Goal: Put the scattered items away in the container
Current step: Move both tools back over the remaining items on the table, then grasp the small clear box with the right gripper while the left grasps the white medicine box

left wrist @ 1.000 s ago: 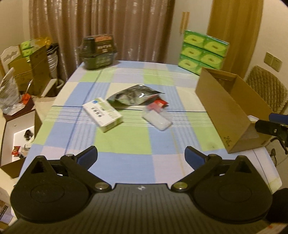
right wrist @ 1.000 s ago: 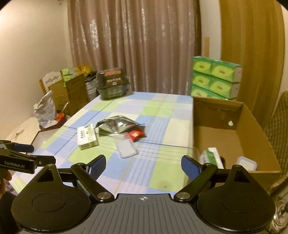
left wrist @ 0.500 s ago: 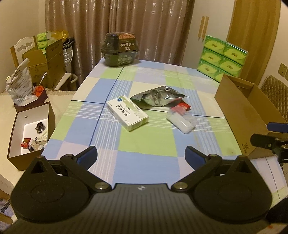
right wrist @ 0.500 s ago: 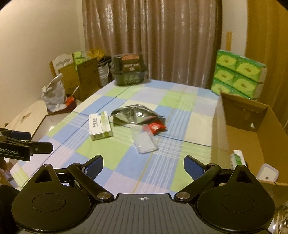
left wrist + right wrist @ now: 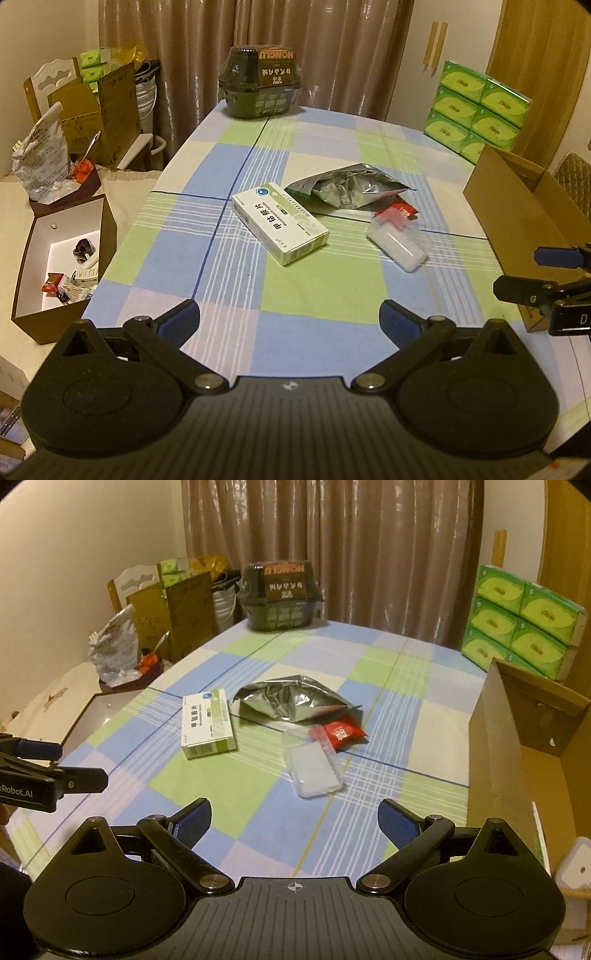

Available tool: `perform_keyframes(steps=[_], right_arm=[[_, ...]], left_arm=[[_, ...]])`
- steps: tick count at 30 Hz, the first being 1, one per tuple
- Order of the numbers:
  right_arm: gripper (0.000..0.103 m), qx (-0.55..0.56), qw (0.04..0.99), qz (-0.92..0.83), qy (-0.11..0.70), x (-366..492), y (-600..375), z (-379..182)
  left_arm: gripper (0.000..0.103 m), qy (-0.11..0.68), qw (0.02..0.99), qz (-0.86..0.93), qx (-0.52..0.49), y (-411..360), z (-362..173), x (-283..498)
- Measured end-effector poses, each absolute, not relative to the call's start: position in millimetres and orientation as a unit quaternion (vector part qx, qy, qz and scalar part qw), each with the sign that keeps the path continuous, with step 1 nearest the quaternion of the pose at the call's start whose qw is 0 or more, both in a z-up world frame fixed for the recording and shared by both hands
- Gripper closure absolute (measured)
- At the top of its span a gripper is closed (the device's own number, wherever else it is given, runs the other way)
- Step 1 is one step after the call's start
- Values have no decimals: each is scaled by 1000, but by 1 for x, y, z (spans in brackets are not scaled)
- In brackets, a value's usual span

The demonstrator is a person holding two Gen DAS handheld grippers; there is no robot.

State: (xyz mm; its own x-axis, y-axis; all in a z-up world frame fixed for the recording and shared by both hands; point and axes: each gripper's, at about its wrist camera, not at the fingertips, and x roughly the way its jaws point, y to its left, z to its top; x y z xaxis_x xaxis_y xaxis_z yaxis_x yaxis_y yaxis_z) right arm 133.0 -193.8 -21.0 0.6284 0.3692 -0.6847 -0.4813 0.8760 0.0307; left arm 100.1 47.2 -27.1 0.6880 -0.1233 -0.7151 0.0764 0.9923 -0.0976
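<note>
Four items lie together mid-table on the checked cloth: a white-and-green medicine box (image 5: 279, 224) (image 5: 208, 723), a crumpled silver foil bag (image 5: 347, 186) (image 5: 291, 701), a red sachet (image 5: 397, 213) (image 5: 341, 733) and a clear plastic case (image 5: 399, 247) (image 5: 312, 766). The open cardboard box (image 5: 524, 221) (image 5: 495, 746) stands at the table's right edge. My left gripper (image 5: 289, 320) hovers open over the near edge, short of the medicine box. My right gripper (image 5: 294, 818) is open and empty, just short of the clear case.
A dark green tub (image 5: 260, 86) sits at the table's far end, with stacked green tissue packs (image 5: 476, 107) at the far right. An open brown box (image 5: 62, 254) of small things stands on the floor at the left. Inside the cardboard box is a white tub (image 5: 576, 864).
Both grippers have moved forward and down toward the items, which now look larger. The cardboard box has slid toward the right edge of both views. Nothing on the table has moved.
</note>
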Motion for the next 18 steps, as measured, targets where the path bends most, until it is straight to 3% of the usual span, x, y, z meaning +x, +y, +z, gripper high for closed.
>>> perform_keyframes(steps=[18], right_arm=[[9, -110, 887, 260, 364, 214, -177, -69]], left_arm=[[2, 403, 913, -48, -36, 42, -66, 187]])
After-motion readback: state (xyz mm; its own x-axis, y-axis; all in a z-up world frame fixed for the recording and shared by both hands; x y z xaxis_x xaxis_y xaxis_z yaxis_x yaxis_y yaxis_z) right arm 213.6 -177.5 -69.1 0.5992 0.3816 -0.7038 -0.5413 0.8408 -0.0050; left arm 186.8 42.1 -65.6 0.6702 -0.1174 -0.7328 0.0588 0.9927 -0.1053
